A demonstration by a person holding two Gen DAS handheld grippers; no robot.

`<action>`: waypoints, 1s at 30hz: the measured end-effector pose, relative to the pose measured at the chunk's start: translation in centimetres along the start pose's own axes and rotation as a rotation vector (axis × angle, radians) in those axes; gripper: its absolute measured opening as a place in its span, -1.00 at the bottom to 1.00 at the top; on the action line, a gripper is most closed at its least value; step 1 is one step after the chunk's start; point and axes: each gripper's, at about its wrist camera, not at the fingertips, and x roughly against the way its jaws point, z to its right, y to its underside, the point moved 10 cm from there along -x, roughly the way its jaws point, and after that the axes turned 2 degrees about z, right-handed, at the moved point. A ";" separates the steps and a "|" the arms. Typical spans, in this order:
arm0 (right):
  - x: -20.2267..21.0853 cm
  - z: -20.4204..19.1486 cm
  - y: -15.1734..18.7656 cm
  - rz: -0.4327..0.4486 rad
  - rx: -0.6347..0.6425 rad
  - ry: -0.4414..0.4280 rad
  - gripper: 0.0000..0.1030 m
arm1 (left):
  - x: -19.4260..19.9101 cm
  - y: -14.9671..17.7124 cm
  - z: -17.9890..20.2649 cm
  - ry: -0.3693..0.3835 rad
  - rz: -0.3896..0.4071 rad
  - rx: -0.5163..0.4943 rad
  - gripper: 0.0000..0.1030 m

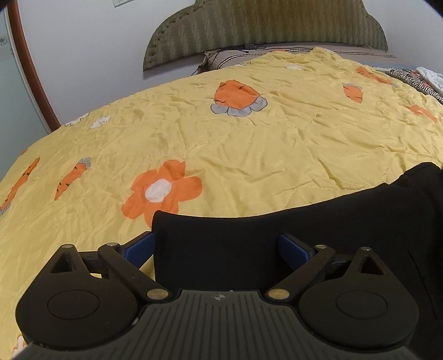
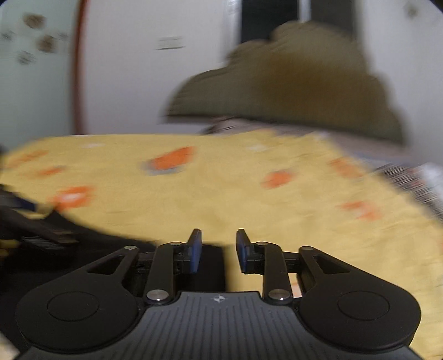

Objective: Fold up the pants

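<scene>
— Where are the black fabric pants (image 1: 249,243)?

— Lying on the crumpled yellow quilt with orange flowers and carrots (image 1: 249,144), at its near edge. In the left wrist view a folded corner of the dark cloth sits between the blue pads of the left gripper (image 1: 218,246) and runs off to the right.

— Is that claw grasping it?

— No, released – its jaws stand wide, one pad off each side of the cloth, neither pressing on it.

— And the right gripper (image 2: 218,252)?

— Its view is blurred. The jaws are partly apart; behind the gap is a strip of black cloth and then the yellow quilt, and the pads touch nothing.

— What's behind?

— An olive padded headboard (image 1: 265,25) against a white wall (image 1: 91,55).
</scene>
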 end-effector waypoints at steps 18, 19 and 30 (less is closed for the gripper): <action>0.2 -4.2 2.6 -0.075 0.103 0.000 0.27 | 5.1 1.2 -0.1 0.056 0.040 0.122 0.93; -0.4 -3.9 3.3 -0.101 0.102 0.012 0.27 | 5.7 1.7 0.2 0.075 0.038 0.126 0.94; -0.9 -2.4 4.5 -0.133 0.009 0.002 0.28 | 7.8 5.8 1.8 0.116 0.006 0.105 0.95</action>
